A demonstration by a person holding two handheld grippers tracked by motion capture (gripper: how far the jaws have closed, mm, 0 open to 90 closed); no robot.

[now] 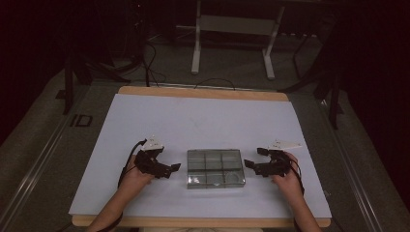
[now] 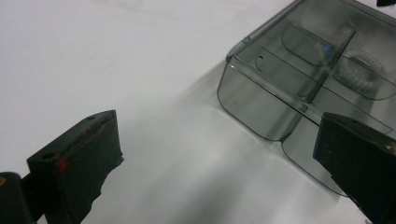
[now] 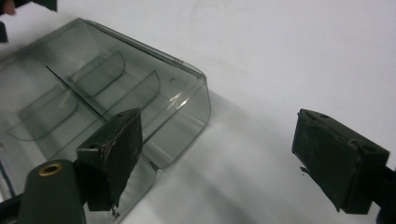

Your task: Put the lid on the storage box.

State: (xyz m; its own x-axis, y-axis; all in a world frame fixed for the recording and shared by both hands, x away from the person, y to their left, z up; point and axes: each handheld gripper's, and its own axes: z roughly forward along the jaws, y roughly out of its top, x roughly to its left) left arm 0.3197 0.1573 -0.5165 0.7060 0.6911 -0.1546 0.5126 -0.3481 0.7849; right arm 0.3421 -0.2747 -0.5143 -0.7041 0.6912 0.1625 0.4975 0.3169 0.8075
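A clear grey plastic organiser box (image 1: pixel 215 167) is lying flat on the white worktop (image 1: pixel 203 121), near the person's edge and in the middle between the two hands. Thin dividers are splitting it into small compartments, and something pale and coiled (image 2: pixel 358 71) is sitting in one of them; I cannot tell what it is.

The left gripper (image 1: pixel 170 169) is waiting just beside the box's left end, and the right gripper (image 1: pixel 250 165) just beside its right end. On both, the jaws are standing wide open and are holding nothing, with bare worktop between them in each gripper view.

The box is looking light, stiff and smooth, so I am judging that it is likely to slip on the paper-like surface when something is pushing it from one side only. The walls are thin and probably a little brittle. The best places to grip are seeming to be the two short end walls near the rounded corners (image 3: pixel 194 100), one jaw inside and one outside, with both hands working together.
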